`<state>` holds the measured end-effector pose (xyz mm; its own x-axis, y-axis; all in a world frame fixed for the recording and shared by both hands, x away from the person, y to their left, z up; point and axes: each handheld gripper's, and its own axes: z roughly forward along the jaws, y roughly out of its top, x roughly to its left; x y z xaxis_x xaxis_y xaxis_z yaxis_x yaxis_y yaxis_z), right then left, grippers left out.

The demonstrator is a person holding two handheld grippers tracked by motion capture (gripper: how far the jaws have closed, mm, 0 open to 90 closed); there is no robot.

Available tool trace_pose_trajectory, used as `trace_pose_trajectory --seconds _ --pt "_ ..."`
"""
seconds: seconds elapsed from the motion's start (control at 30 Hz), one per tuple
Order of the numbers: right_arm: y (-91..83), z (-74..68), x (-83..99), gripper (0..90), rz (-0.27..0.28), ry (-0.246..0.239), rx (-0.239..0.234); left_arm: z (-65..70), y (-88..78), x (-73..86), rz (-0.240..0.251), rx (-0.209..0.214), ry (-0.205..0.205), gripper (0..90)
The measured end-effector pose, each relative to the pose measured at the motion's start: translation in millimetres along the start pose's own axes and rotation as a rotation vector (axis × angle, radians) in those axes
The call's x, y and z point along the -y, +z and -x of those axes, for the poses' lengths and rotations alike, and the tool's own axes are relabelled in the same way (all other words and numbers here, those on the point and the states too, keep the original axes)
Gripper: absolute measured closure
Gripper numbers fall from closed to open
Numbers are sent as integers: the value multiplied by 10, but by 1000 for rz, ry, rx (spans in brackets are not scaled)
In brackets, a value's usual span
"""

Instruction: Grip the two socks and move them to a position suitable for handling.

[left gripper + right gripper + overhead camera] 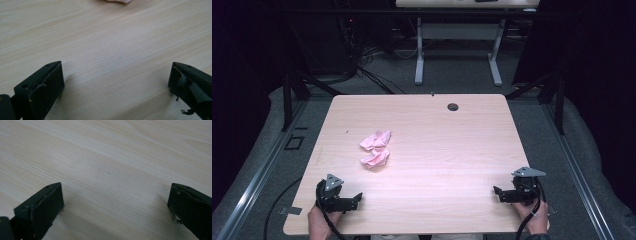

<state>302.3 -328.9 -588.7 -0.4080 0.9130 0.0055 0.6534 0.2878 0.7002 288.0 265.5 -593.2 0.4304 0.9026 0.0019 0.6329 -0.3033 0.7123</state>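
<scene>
Nothing started yet: crumpled pink cloth (375, 149) untouched mid light wooden table (452, 145), left gripper (354, 197) and right gripper (498, 192) well short of it, jaws wide apart, empty.

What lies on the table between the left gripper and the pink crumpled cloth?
Nothing: the high view shows bare wood between the left gripper and the pink crumpled cloth. The left gripper view shows bare table too.

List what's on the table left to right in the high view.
Left hand-held gripper → pink crumpled cloth → cable hole → right hand-held gripper, both with open jaws.
</scene>
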Motion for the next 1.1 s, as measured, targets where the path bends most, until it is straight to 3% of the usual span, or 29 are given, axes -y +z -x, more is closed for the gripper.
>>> trace_pose_trajectory --seconds 0.57,0.67,0.73,0.77,0.97,1.1 --pt "-1 4 2 0 3 5 3 -22 29 -31 -2 10 2 0" --pt "-1 6 2 0 2 8 5 -31 29 -54 -20 12 7 0" --pt "-1 6 2 0 3 10 7 -62 35 -84 -16 56 -6 0" --pt "-1 6 2 0 3 10 7 -62 35 -84 -16 56 -6 0" --pt "-2 9 2 0 1 10 8 -82 29 -250 -6 90 8 0" --pt "-1 10 2 0 2 9 9 -62 33 -501 13 113 43 1"
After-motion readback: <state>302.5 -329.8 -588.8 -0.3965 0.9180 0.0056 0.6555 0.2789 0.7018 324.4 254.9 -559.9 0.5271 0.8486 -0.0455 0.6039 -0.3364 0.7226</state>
